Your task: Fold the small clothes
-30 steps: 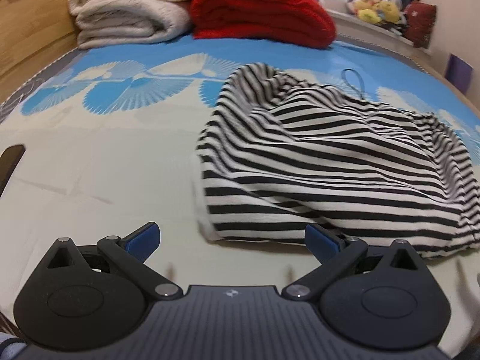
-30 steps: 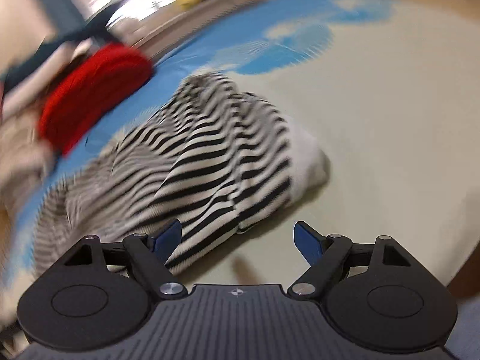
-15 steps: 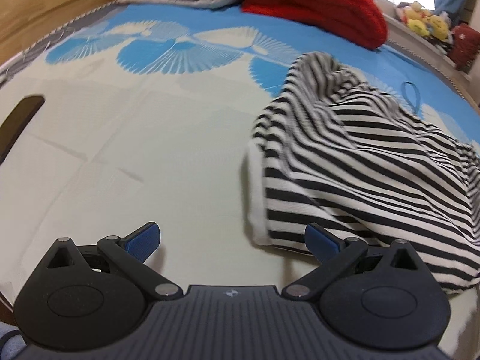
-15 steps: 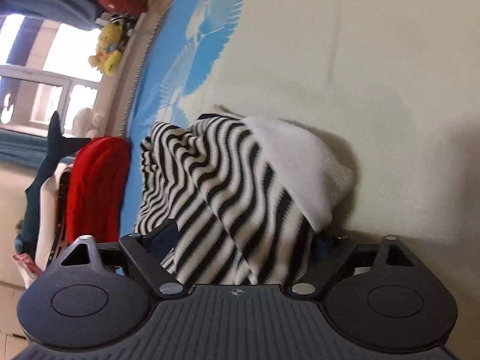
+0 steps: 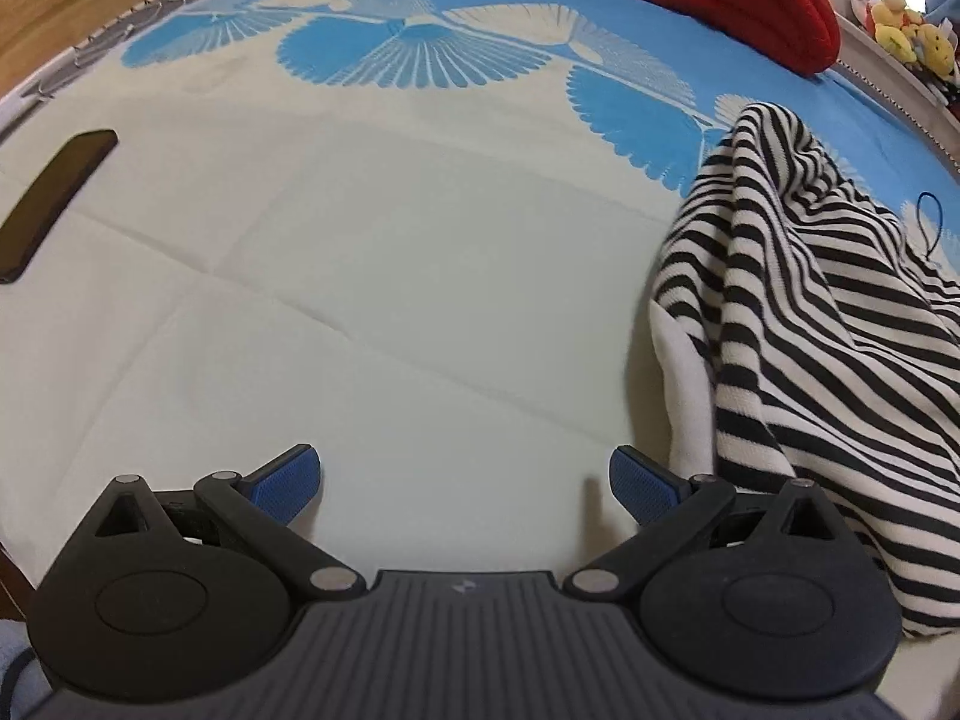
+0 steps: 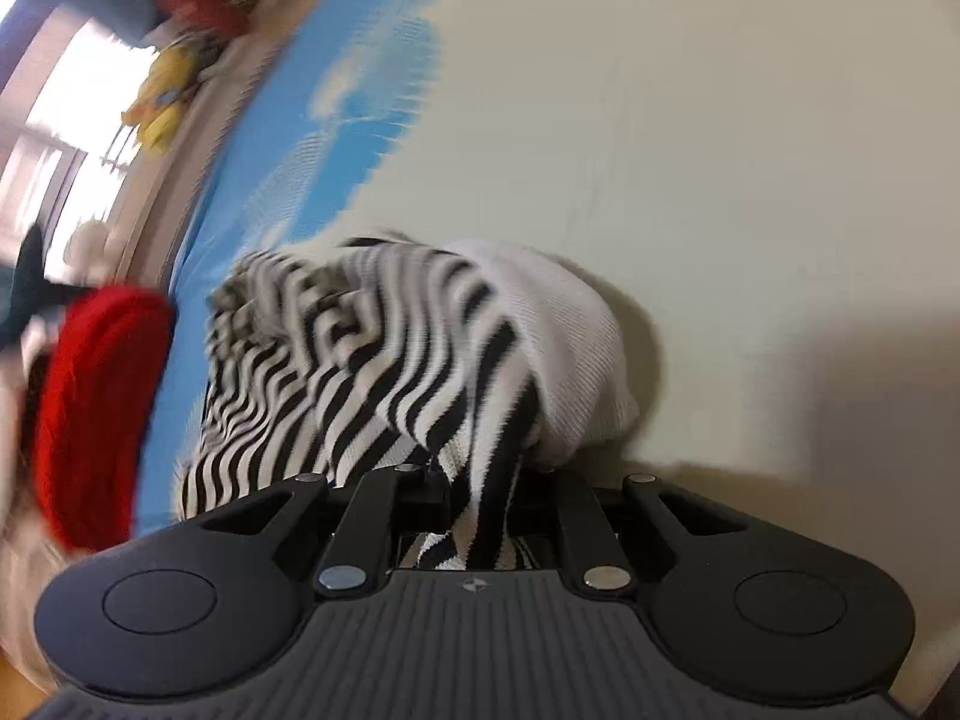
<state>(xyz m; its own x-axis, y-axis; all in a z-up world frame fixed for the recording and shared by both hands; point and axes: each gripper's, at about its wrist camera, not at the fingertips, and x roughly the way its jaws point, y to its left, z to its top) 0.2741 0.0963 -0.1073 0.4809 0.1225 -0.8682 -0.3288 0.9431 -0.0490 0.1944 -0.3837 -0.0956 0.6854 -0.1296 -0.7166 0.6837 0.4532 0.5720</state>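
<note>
While the striped garment bunches up on the pale bedspread, the right gripper has its jaws nearly together on a fold of it; they have just been closing, and the black-and-white knit runs down between the fingers into the gripper's body. A plain white ribbed band of the garment bulges just beside that pinch, on the side away from the red blanket.

The left gripper stands wide open with only bare bedspread between its blue pads. The garment lies just beside the left gripper's right-hand finger, draped past it and rising in a soft peak toward the blue fan-patterned part of the cover. Whether cloth touches that finger cannot be told.

Well apart from the garment, across the bedspread, a flat dark slab, perhaps a phone, lies near the edge. Beyond the garment sit the red blanket and some yellow plush toys. A thin dark loop lies on the cover just behind the garment. The bedspread is smooth with shallow creases.
</note>
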